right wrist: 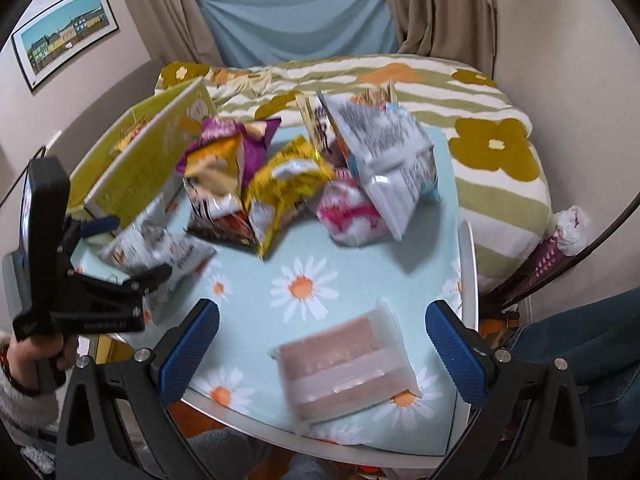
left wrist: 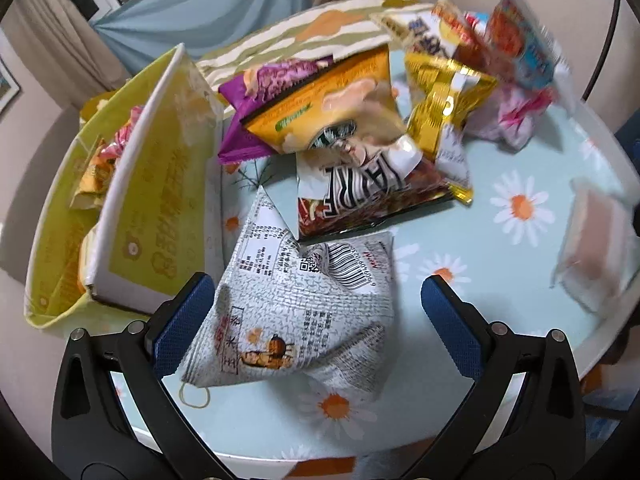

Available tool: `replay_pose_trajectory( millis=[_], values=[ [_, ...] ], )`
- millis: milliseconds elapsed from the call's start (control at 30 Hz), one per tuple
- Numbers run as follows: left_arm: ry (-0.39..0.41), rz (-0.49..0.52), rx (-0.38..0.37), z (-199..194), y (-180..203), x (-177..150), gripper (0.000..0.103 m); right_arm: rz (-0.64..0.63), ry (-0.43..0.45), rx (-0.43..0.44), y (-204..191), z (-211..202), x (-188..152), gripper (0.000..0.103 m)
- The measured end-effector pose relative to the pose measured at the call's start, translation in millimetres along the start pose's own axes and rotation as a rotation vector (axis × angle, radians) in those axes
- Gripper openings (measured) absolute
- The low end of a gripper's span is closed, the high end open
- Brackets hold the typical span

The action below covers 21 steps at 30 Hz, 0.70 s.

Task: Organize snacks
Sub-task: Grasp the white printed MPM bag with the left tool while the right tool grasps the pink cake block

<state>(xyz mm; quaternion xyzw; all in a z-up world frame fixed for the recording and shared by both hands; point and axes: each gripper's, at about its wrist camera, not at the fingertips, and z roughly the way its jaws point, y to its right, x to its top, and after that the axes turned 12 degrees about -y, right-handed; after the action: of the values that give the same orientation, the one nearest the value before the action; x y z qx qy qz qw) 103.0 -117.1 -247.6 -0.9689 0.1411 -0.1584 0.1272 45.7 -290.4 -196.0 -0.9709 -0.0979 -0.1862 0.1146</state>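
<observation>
A white printed snack bag (left wrist: 298, 300) lies on the daisy tablecloth between the open fingers of my left gripper (left wrist: 316, 300); its left edge is at the left pad, and the right pad stands apart from it. It also shows in the right wrist view (right wrist: 156, 248). My right gripper (right wrist: 322, 340) is open around a clear pack of pink-brown wafers (right wrist: 340, 372), not touching it; the pack also shows in the left wrist view (left wrist: 596, 248). A yellow box (left wrist: 156, 200) stands at the left, with snacks behind it.
A pile of snack bags lies mid-table: purple (left wrist: 260, 84), orange (left wrist: 340, 96), gold (left wrist: 440, 108), dark "TARE" bag (left wrist: 368, 196), pink-white (right wrist: 352, 212), large white pack (right wrist: 384, 152). A striped floral bed (right wrist: 480, 120) lies behind the round table. The table edge (right wrist: 468, 280) is close on the right.
</observation>
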Motion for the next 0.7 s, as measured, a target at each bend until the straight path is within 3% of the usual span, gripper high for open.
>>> replay_pose_trajectory(
  millis=[233, 267, 300, 367, 700],
  values=[
    [-0.049, 0.033, 0.064, 23.1, 7.4, -1.4, 0.102, -0.064, -0.034, -0.002, 2.2, 19.4, -11.6, 0.103],
    [-0.056, 0.028, 0.061, 24.7, 6.0, -1.5, 0.098, -0.075, -0.035, -0.003, 1.7, 20.8, -13.4, 0.103],
    [-0.070, 0.024, 0.048, 27.5, 4.4, -1.7, 0.082, -0.081, -0.038, 0.000, 1.8, 22.1, -14.8, 0.103],
    [-0.121, 0.016, 0.017, 37.3, 1.2, -2.4, 0.076, -0.087, -0.044, 0.005, 3.3, 25.6, -17.6, 0.103],
    [-0.122, -0.007, -0.040, 32.9, -11.7, -3.0, 0.067, -0.142, -0.085, 0.012, 2.8, 39.3, -26.7, 0.103]
  ],
)
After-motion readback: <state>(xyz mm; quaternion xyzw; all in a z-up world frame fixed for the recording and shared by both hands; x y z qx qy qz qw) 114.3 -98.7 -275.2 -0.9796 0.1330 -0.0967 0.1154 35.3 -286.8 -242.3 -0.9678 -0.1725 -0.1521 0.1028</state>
